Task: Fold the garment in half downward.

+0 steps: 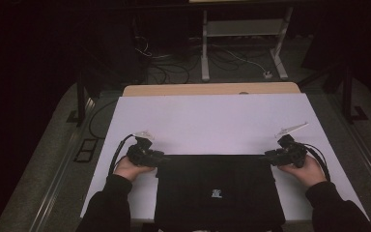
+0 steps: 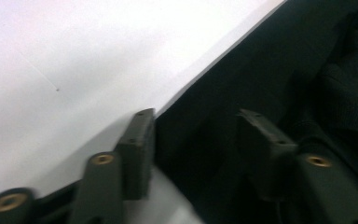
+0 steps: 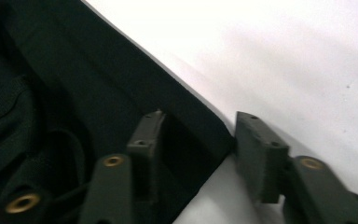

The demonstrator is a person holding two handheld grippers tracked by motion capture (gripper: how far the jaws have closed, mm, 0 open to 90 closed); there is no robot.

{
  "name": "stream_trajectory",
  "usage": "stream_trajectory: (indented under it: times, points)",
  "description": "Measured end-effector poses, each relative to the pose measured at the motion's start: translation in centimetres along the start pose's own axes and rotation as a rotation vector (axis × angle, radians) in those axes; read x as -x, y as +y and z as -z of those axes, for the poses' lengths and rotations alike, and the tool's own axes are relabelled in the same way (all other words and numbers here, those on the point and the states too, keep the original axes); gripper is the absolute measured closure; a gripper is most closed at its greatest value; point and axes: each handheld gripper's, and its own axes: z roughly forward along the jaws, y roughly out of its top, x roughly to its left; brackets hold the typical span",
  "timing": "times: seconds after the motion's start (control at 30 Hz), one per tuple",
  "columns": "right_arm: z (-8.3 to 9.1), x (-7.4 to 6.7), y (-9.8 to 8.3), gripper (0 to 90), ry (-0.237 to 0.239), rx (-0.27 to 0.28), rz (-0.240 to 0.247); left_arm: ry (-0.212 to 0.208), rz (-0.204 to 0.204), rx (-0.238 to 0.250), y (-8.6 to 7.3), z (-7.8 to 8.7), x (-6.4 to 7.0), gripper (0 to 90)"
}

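Straddling the far corners of a black garment (image 1: 217, 188), the left gripper (image 1: 160, 156) and right gripper (image 1: 266, 155) each stand half open with the cloth's edge between the jaws, though I cannot tell whether the pads press it yet. A shallow bite could let a corner slip free when lifted, since one jaw of each sits right at the hem. Beyond them, the garment lies flat and dark on the white table (image 1: 207, 121), a small pale mark near its middle.
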Motion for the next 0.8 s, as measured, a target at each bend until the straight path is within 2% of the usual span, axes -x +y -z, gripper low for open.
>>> stream_trajectory:
  times: [0.17, 0.3, 0.4, 0.67, 0.8]
  points:
    - [-0.08, 0.26, -0.08, 69.5, 0.014, 0.01, -0.02, 0.005, 0.001, -0.001, -0.04, -0.01, -0.18, 60.0]
    - [-0.13, 0.43, -0.12, 75.8, 0.014, 0.012, -0.047, 0.028, 0.003, 0.003, -0.04, -0.04, -0.25, 69.1]
    - [-0.2, 0.42, -0.09, 78.1, 0.009, 0.012, -0.056, 0.043, -0.029, -0.004, -0.07, -0.02, -0.27, 74.6]
    - [-0.3, 0.37, -0.08, 79.9, 0.022, 0.012, -0.051, 0.016, -0.02, -0.018, -0.02, -0.1, -0.52, 84.7]
    - [-0.31, 0.68, -0.02, 82.3, 0.051, 0.011, -0.082, 0.003, -0.021, -0.022, 0.0, 0.04, -0.75, 85.8]
